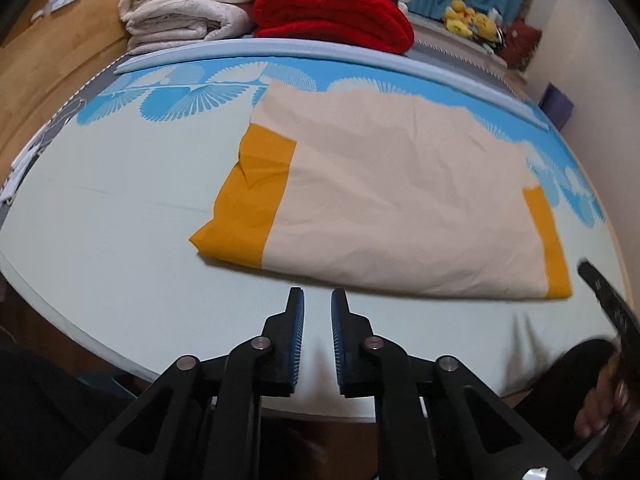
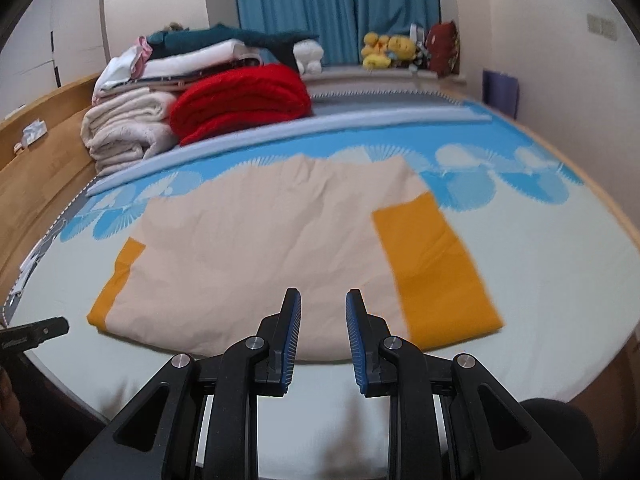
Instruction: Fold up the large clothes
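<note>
The folded cloth (image 2: 264, 248) is pale cream with mustard-yellow bands at its 3 and 9 o'clock ends, lying on a pale mint bedsheet (image 2: 560, 272) printed with sky-blue and white fan shapes, with a red blanket (image 2: 244, 100) and teal curtain (image 2: 336, 8) toward 12 o'clock.

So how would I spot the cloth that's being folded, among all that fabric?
Start at the bed with the pale sheet and blue fan pattern. The cloth lies flat in the middle of it, nearer than the stack of folded blankets at the far side. It is cream with orange bands at both ends; the blankets are plain white or red.
</note>
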`<state>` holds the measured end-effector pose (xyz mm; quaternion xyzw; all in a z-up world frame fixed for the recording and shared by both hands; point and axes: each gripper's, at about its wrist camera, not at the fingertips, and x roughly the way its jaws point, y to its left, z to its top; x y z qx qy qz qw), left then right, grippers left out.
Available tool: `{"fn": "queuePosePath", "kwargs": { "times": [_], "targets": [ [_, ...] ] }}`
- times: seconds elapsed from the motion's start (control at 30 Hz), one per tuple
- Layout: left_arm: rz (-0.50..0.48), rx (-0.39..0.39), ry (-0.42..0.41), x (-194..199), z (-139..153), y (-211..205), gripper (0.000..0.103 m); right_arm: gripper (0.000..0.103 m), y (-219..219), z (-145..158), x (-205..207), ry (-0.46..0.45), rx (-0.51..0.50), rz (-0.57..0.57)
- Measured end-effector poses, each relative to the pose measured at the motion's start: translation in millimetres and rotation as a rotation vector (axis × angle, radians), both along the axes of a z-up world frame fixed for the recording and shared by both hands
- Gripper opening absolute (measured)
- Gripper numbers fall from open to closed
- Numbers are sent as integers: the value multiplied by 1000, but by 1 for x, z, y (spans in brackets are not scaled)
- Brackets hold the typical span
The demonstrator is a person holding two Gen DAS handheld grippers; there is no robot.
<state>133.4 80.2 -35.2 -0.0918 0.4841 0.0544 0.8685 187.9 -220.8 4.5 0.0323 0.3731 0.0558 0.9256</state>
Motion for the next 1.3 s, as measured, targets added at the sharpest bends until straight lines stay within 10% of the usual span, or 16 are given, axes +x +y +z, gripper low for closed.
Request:
{"fn": "queuePosePath", "kwargs": {
  "times": [0.43, 0.57, 0.77, 1.0, 1.3],
  "targets": [
    [91, -164, 37, 27, -53, 10, 24, 25, 84, -57, 51, 27, -102, 203],
    [124, -221, 41, 31, -61, 21, 33, 28, 94, -115, 78, 243, -222, 227],
    [172, -329, 55, 34, -75, 42, 48, 31, 84, -98, 68, 186, -134, 171],
    [400, -664, 89, 30, -109, 94, 57, 31, 84, -86, 63, 91, -121, 159],
    [496, -754, 34, 55, -129, 123, 59, 31, 80, -117, 80, 236, -145, 159]
  ]
}}
